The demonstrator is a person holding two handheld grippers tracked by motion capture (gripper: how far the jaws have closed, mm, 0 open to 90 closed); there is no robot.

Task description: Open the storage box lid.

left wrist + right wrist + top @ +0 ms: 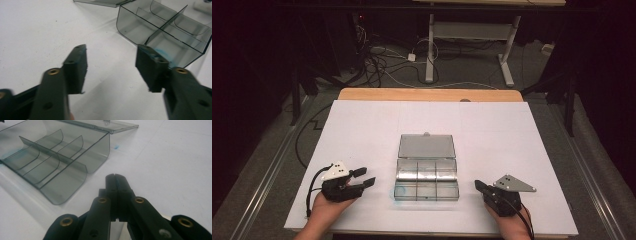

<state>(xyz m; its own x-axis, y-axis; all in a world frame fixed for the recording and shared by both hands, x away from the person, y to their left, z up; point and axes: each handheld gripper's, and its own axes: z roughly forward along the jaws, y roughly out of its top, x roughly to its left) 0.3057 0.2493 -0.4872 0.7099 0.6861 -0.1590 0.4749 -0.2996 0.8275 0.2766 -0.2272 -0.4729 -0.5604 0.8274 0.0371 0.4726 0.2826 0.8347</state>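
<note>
A clear smoky plastic compartment box [427, 180] lies on the white sheet with its lid [426, 146] folded back flat behind it. Its several compartments look empty. My left gripper [364, 177] rests to the left of the box, pointing at it, jaws open with nothing between them. In the left gripper view the left gripper [111, 65] frames bare sheet, the box [170, 32] ahead to the right. My right gripper [479, 186] sits right of the box, shut and empty. In the right gripper view the right gripper [115, 178] shows pads pressed together, the box [50, 167] to the left.
The white sheet [362, 125] covers a wooden table [427, 94]. Beyond the table's far edge are cables on the floor [382, 60] and the legs of a white desk [469, 37]. A small blue smudge [115, 147] marks the sheet near the box.
</note>
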